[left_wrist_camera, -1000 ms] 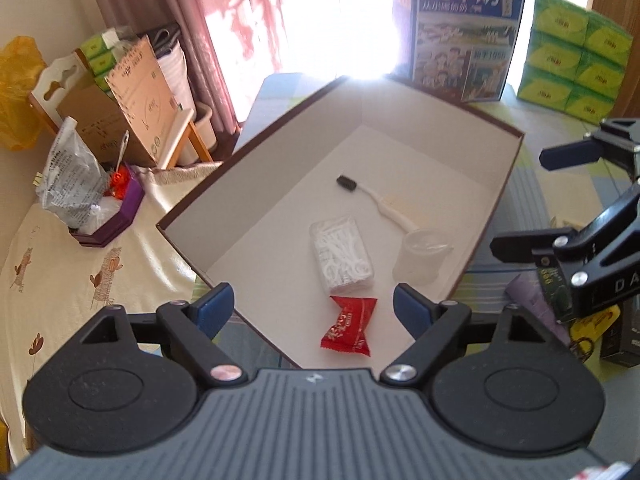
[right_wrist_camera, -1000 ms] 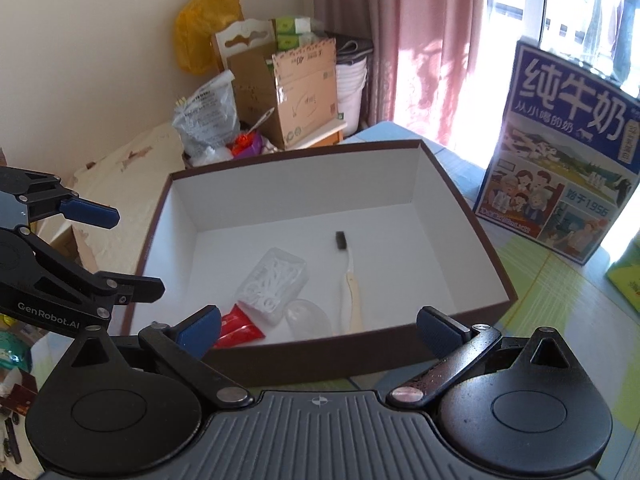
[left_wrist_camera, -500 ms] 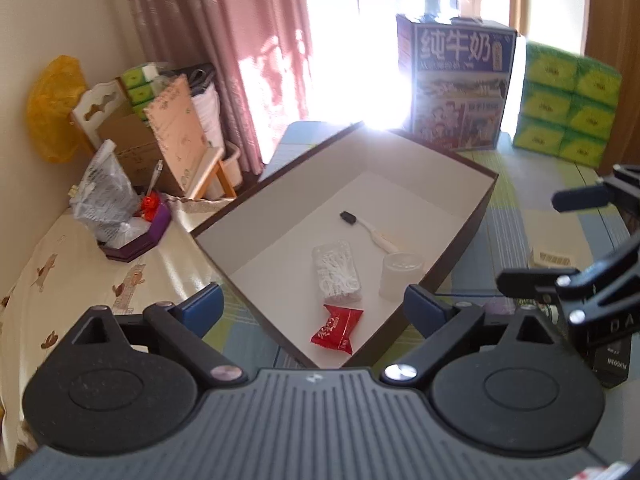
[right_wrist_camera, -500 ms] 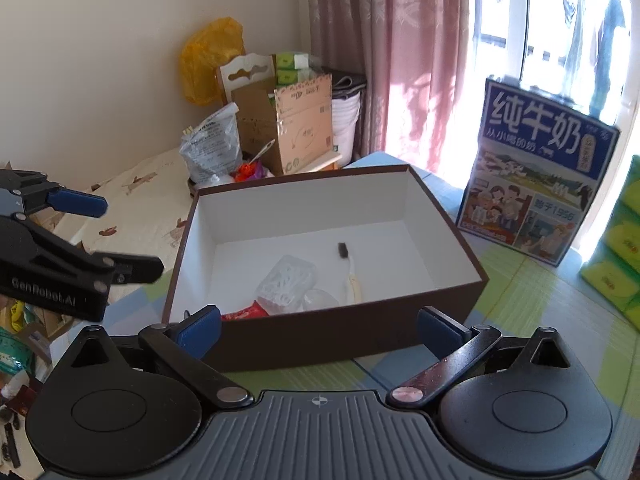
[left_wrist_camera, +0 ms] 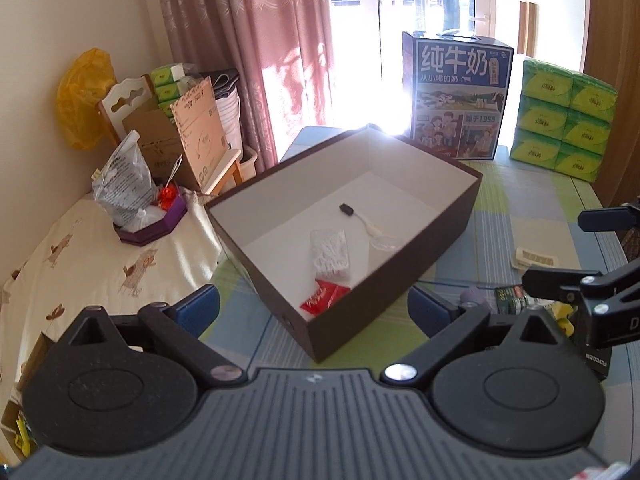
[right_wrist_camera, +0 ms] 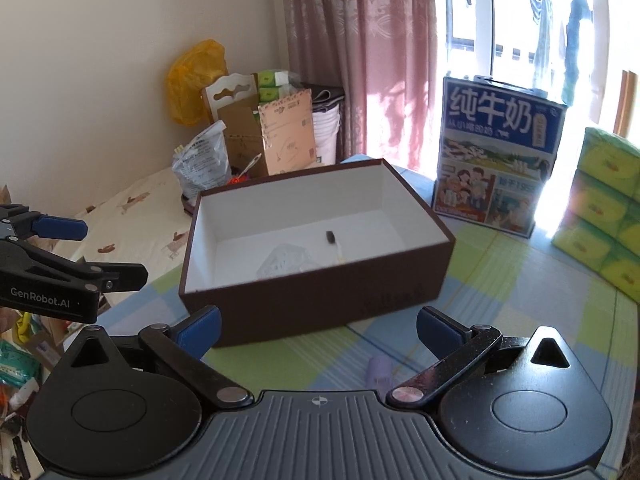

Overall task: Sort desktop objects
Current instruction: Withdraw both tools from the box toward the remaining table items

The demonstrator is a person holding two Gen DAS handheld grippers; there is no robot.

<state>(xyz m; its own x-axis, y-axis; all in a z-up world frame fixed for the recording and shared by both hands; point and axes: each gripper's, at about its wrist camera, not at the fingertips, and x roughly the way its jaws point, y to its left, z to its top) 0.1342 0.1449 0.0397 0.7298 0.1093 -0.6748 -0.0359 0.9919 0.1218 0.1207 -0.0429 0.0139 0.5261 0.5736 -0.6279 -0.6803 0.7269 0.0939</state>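
left gripper [left_wrist_camera: 314, 306]: we see its jaws apart, holding nothing
right gripper [right_wrist_camera: 318, 328]: jaws apart, holding nothing
brown box [left_wrist_camera: 404, 280]: at 12 o'clock from both
red packet [left_wrist_camera: 325, 297]: inside the box, near corner

Box wall [right_wrist_camera: 320, 296] hides red packet, purple item [right_wrist_camera: 378, 372] partly behind right gripper

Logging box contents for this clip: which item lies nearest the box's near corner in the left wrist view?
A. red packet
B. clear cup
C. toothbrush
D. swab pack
A: the red packet lies in the near corner of the box, in front of the swab pack and toothbrush.
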